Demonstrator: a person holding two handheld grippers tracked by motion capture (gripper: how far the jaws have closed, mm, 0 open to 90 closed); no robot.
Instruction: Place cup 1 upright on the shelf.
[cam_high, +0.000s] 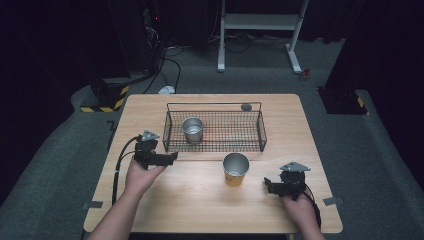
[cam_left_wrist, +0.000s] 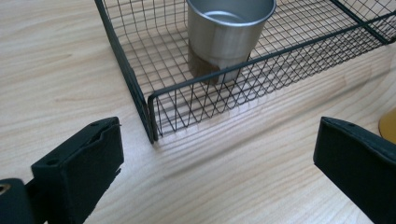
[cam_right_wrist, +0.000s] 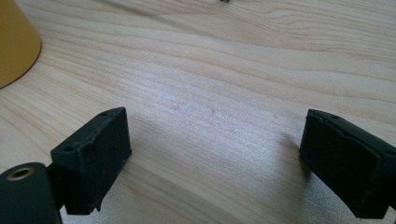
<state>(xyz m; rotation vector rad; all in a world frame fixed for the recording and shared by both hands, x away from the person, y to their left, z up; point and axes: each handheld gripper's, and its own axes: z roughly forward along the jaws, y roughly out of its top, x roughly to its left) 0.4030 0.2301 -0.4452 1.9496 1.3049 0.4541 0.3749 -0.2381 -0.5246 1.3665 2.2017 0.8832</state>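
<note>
High view: a wooden surface (cam_high: 200, 200) carries a black wire basket (cam_high: 215, 131) set toward its far edge, roughly centred. A metal cup (cam_high: 193, 129) stands upright inside the basket, in its left half. A second cup, the yellow-sided cup (cam_high: 235, 169), stands upright on the surface just in front of the basket's near wall, apart from it. The left claw (cam_high: 172, 157) is held near the left edge, close to the basket's near-left corner, pointing toward the right edge. The right claw (cam_high: 268, 184) is held near the near-right corner, pointing toward the yellow-sided cup but well short of it.

Left gripper view: the left claw (cam_left_wrist: 219, 163) is spread wide, with nothing between its jaws. The basket's corner (cam_left_wrist: 150, 116) lies just ahead, and the metal cup (cam_left_wrist: 229, 35) stands behind the wire wall. The yellow-sided cup's edge (cam_left_wrist: 388, 126) shows at the right margin.

Right gripper view: the right claw (cam_right_wrist: 215, 158) is spread wide over bare wood, holding nothing. The yellow-sided cup (cam_right_wrist: 16, 42) sits at the upper left, apart from the jaws.
</note>
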